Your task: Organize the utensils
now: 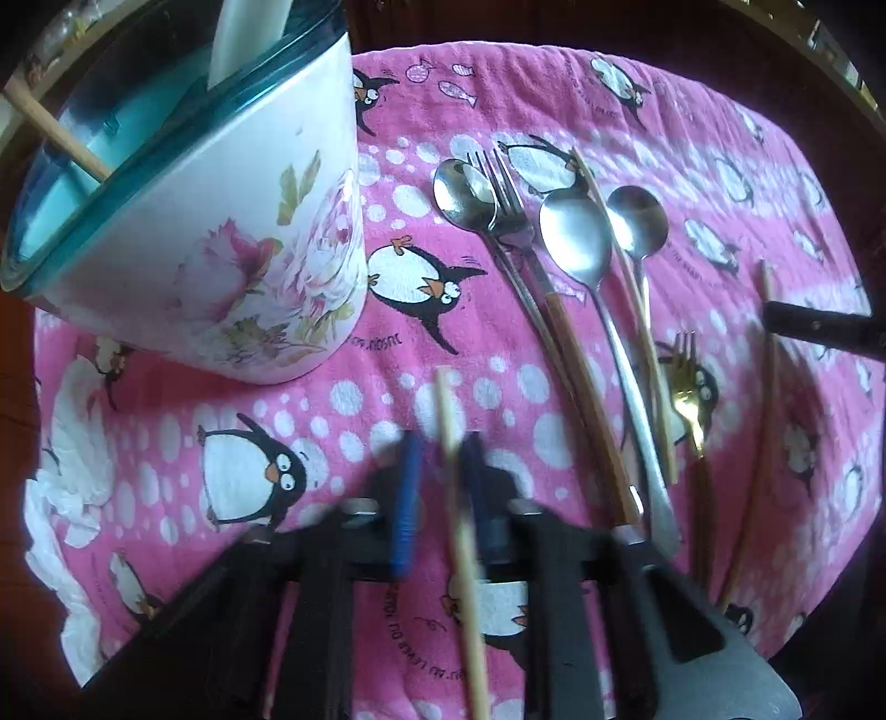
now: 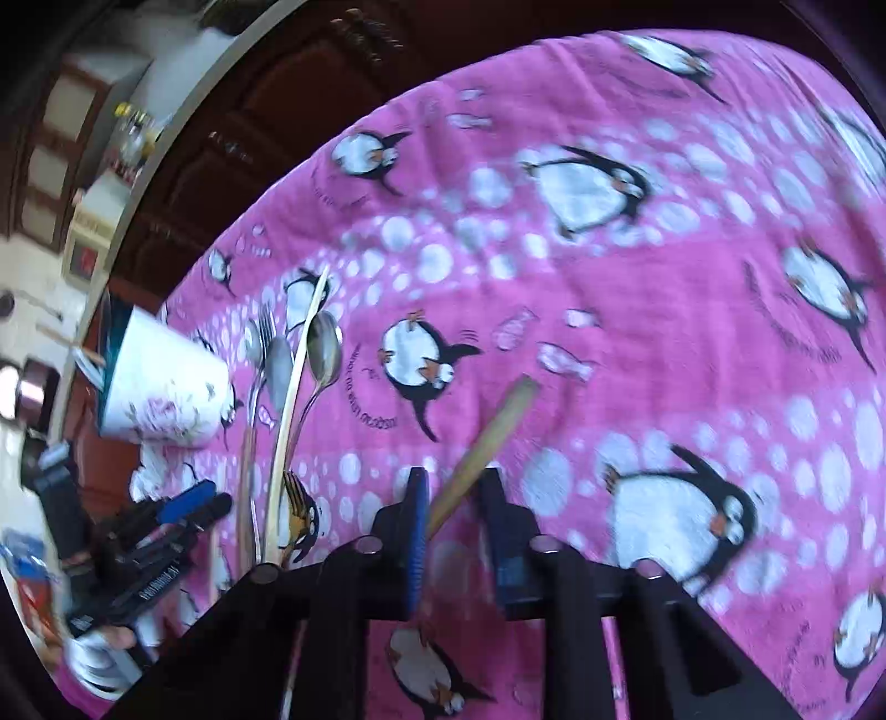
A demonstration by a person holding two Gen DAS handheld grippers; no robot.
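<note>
In the left wrist view my left gripper (image 1: 443,487) is shut on a pale wooden chopstick (image 1: 449,426), which stands up between the blue pads. A white floral cup (image 1: 266,238) with a teal rim stands at the upper left and holds a white spoon handle (image 1: 243,33) and a wooden stick (image 1: 55,133). Spoons, forks and a chopstick lie in a row (image 1: 570,243) on the pink cloth, with a gold fork (image 1: 686,399) beside them. In the right wrist view my right gripper (image 2: 457,509) is shut on a second chopstick (image 2: 498,426), tilted up to the right.
A pink penguin towel (image 2: 664,310) covers the dark wooden table. Crumpled white tissue (image 1: 66,487) lies at the towel's left edge. The left gripper (image 2: 205,507) and its hand show at the left of the right wrist view. A black finger (image 1: 819,327) reaches in at the right edge.
</note>
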